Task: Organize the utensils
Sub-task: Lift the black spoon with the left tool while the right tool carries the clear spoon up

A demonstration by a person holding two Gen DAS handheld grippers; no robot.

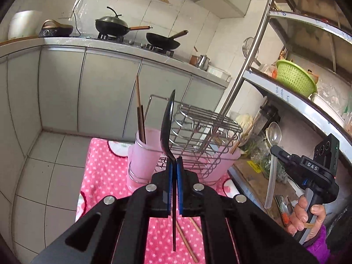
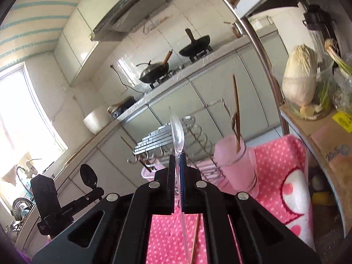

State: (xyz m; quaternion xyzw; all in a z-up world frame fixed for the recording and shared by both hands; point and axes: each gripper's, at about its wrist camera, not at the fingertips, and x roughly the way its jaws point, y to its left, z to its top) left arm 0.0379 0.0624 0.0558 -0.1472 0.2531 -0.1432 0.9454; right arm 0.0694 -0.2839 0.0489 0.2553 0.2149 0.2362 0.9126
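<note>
Taking the pink holder (image 1: 143, 154) as the landmark: it is a pale pink plastic tub with a round cup section at its left end, ringed by chrome wire, and it stands on a pink cloth with white dots (image 1: 103, 176). Two or three brown chopsticks (image 1: 140, 112) stand upright in that cup, one reaching well above the others. Right of the cup, filling the rest of the tub, sits a chrome wire rack (image 1: 204, 127) with a flat barred top and looped sides.

In front of the holder, the left gripper (image 1: 174, 165) has its blue-padded jaws pinched tight on the neck of a black spoon (image 1: 168, 118). The spoon is glossy, thin and seen edge-on, its bowl rising above the cup's rim and its handle running back between the jaws. Beneath it, on the cloth in front of the holder, lie loose brown chopsticks (image 1: 186, 244).

Right of the holder, the right gripper (image 2: 178, 165) is clamped on a clear plastic spoon (image 2: 177, 129), translucent with a long pale handle, bowl upward. From the left wrist camera this spoon (image 1: 273, 136) hangs beside the shelf unit (image 1: 294, 105), clear of the rack.
</note>
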